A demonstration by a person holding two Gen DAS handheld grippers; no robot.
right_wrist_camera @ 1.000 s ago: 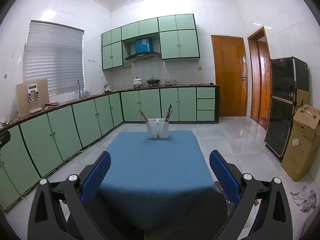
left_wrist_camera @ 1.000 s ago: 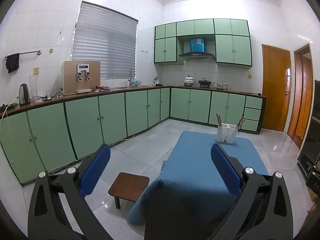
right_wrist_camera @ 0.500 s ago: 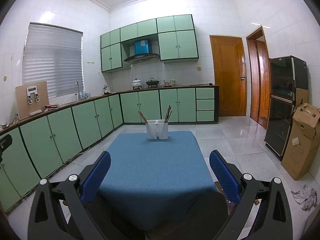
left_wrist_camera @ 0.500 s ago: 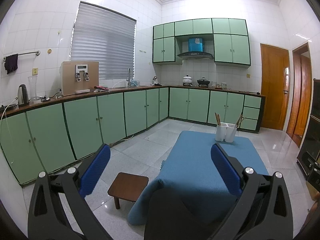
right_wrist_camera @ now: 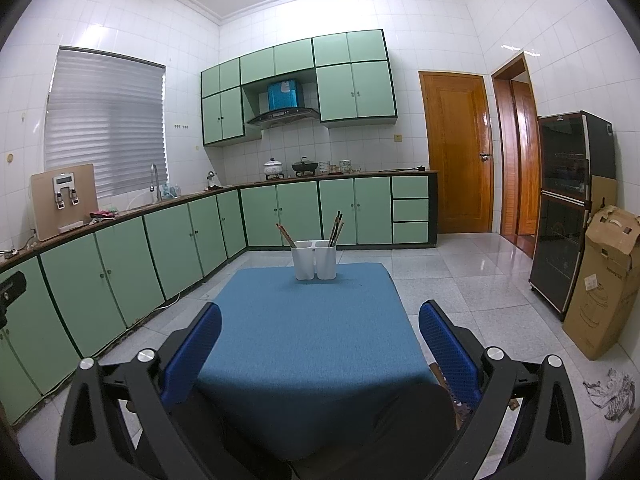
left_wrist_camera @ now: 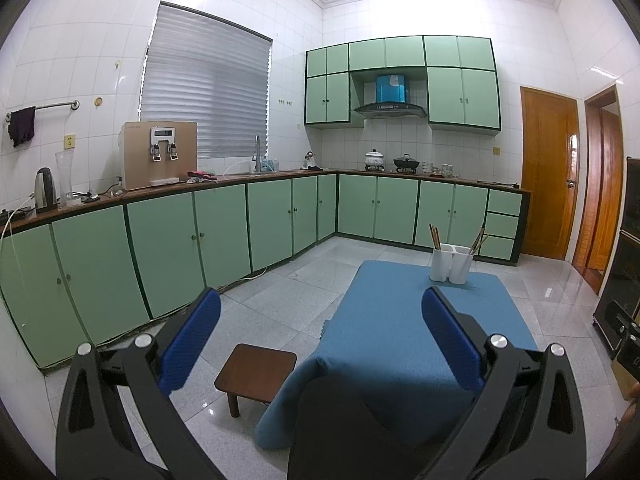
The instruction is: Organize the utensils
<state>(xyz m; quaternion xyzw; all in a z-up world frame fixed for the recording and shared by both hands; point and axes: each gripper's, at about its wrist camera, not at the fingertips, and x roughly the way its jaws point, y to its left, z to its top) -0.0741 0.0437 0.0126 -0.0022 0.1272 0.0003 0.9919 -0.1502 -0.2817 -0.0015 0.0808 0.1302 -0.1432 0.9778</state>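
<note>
Right wrist view showed my right hand-held gripper (right_wrist_camera: 320, 334) and left hand-held gripper (left_wrist_camera: 321, 316) gaping, empty; chopsticks (right_wrist_camera: 335, 230) stood in white holders (right_wrist_camera: 315, 260) across the tabletop (right_wrist_camera: 308, 332). I judged a slow, level approach best.

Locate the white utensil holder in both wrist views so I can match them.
Left wrist: white utensil holder right of centre, at the blue table's far end.
Right wrist: holder near centre, at the table's far edge.
Shared landmark: range hood on the back wall.
</note>
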